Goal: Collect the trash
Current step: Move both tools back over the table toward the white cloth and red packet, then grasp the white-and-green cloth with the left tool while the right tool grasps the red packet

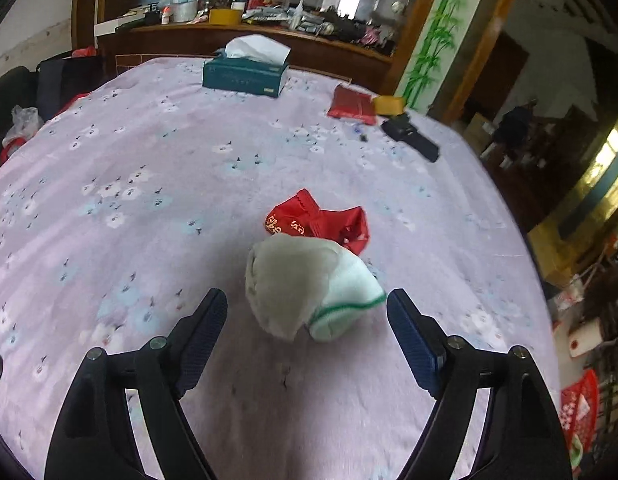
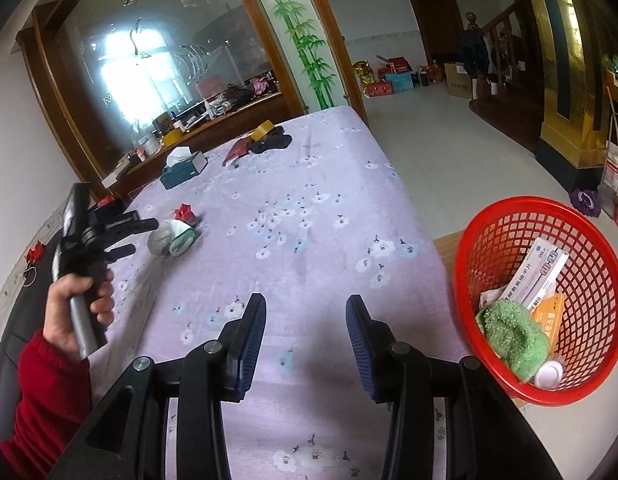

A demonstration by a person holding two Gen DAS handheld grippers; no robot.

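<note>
Left tool point(image 1: 305, 308) wide open, empty, nothing gripped; white sock point(image 1: 309, 284) lies just ahead between its fingertips on the bench point(image 1: 149, 180), long axis slanting across the gap, red wrapper point(image 1: 321, 224) just beyond. Right tool point(image 2: 305, 320) about half open, empty, sock well ahead to its left; red basket point(image 2: 489, 220) near on its right. Left tool is nearer.

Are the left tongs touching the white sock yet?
Apart. The left wrist view shows the left tongs open, with bare tablecloth showing between each pad and the white sock.
</note>
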